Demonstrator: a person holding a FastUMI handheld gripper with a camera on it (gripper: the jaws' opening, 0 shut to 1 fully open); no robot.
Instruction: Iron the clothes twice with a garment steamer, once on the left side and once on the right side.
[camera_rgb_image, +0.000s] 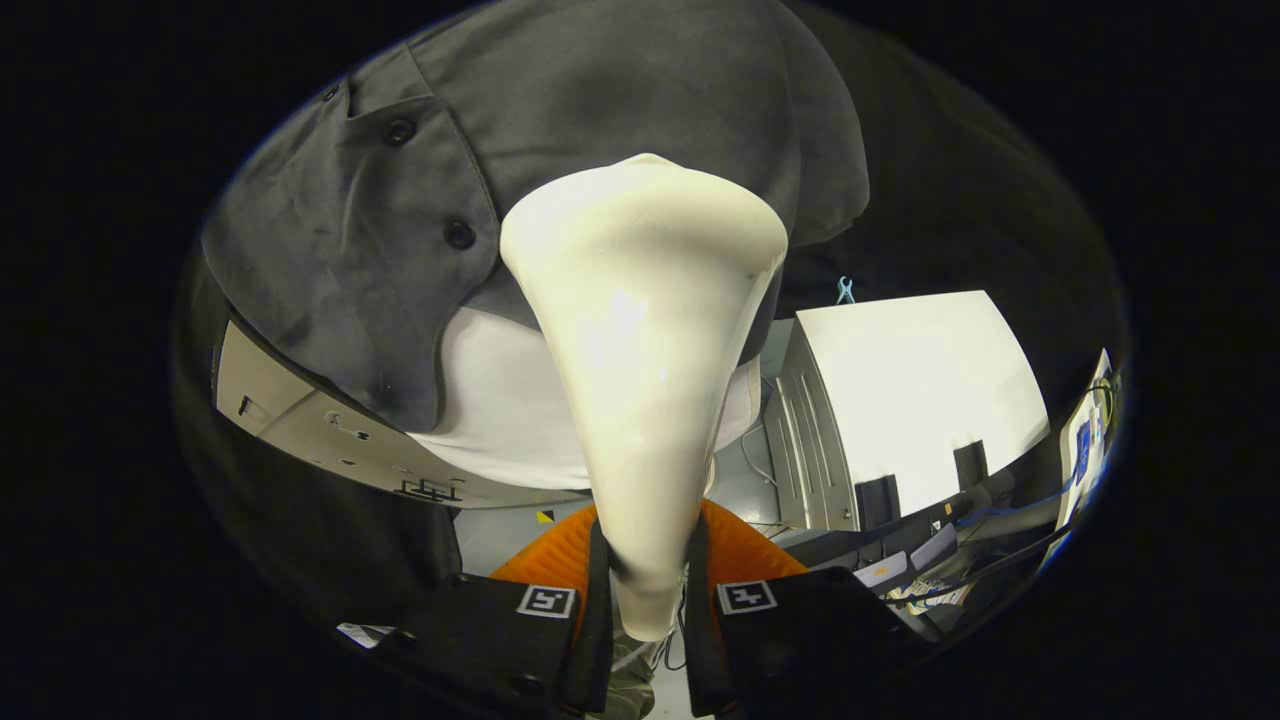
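- Tool (648, 590) is closed on the narrow handle of a cream glossy plastic garment steamer (640, 330); both fingers (598, 600) press on the handle, one on each side.
- Steamer widens from the handle into a broad flared head; the head sits well beyond the fingers, up against the clothes.
- Dark grey fabric button-front shirt (560, 110) hangs ahead of the tool; the steamer head touches or nearly touches it at the middle-right of the front, exact contact hidden by the head.
- Two dark round buttons (459, 234) show along the shirt placket, left of the steamer head.
- White cloth layer (500, 400) shows below the grey shirt hem, behind the steamer neck.
- Orange ribbed part (745, 545) sits just behind the fingers on both sides of the handle; cannot tell what it is.
- Square black-and-white marker tags (746, 597) sit on the tool body, one by each finger.
- Pale grey metal panel (320, 425) with slots runs below the shirt on the left.
- White flat-topped cabinet or box (900, 390) stands right of the steamer, apart from it; small light blue clip (846, 290) above its far corner.
- Cables and small gear (960, 545) lie near the cabinet's base, too blurred to name.
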